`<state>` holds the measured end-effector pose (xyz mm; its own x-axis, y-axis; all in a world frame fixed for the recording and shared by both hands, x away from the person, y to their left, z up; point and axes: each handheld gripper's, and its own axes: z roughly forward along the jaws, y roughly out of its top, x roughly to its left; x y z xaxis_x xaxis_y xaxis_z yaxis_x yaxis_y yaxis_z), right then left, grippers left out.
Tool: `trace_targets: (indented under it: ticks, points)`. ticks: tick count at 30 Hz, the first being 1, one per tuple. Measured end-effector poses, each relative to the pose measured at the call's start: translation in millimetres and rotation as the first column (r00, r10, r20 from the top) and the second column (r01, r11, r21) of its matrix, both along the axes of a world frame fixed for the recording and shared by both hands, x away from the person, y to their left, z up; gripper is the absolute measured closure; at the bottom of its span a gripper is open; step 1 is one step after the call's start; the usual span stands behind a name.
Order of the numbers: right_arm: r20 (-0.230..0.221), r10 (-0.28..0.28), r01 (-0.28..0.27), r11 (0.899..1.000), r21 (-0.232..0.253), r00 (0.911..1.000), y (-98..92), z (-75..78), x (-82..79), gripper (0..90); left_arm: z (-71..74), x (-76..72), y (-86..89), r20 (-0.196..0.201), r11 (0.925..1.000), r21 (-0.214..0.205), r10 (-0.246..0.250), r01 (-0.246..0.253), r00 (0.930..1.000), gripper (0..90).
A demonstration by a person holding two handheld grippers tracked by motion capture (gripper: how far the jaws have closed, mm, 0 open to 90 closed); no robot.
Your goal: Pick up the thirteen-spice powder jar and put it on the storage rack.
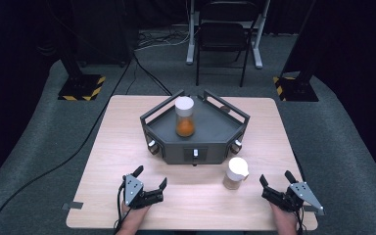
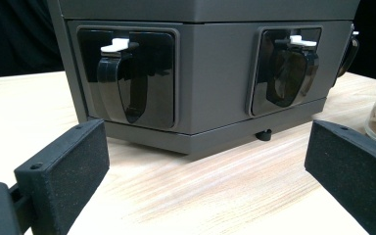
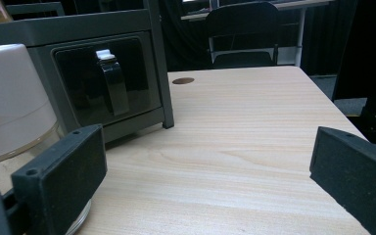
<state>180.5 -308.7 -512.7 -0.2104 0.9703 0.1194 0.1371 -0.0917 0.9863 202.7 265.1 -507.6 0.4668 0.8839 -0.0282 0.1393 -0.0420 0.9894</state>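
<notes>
A grey angular stand [image 1: 210, 139] with black rails sits mid-table. On its top stands a glass jar with orange contents [image 1: 184, 117] and a white lid. A second white-lidded jar of brown powder [image 1: 236, 174] stands on the table by the stand's front right. My left gripper [image 1: 151, 177] hovers open near the front edge, aimed at the stand's front panels [image 2: 215, 98] and their black latches [image 2: 127, 81]. My right gripper [image 1: 276, 178] is open, just right of the powder jar [image 3: 10, 98], with nothing between its fingers.
The wooden table [image 1: 127, 147] has bare room left and right of the stand. A small round hole [image 3: 182, 80] marks the tabletop beyond the stand's corner. Behind the table are a black chair [image 1: 223, 36], cables on the floor and two post bases with striped tape [image 1: 81, 88].
</notes>
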Motion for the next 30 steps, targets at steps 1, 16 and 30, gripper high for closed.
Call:
trace_targets:
  ticks: [1, 16, 30]
  points:
    - [-0.001, 0.0, 0.0, 1.0, -0.001, 1.0, 0.2, 0.3, 0.0, 0.0, -0.1, -0.2, 0.0, 0.001, 1.0, 0.001, -0.001, 0.001, 1.0, 2.6]
    - [0.014, 0.038, -0.038, 0.999, -0.004, 0.9992, -1.9, 4.4, -5.1, 0.0, -0.7, -0.7, 0.1, 0.008, 1.0, 0.008, -0.005, 0.005, 1.0, 2.6]
    - [0.032, 0.099, -0.098, 0.995, -0.012, 0.9946, -1.9, 9.3, -9.6, 0.0, -1.5, -1.1, 1.0, 0.012, 1.0, 0.003, -0.009, 0.009, 0.9999, 2.5]
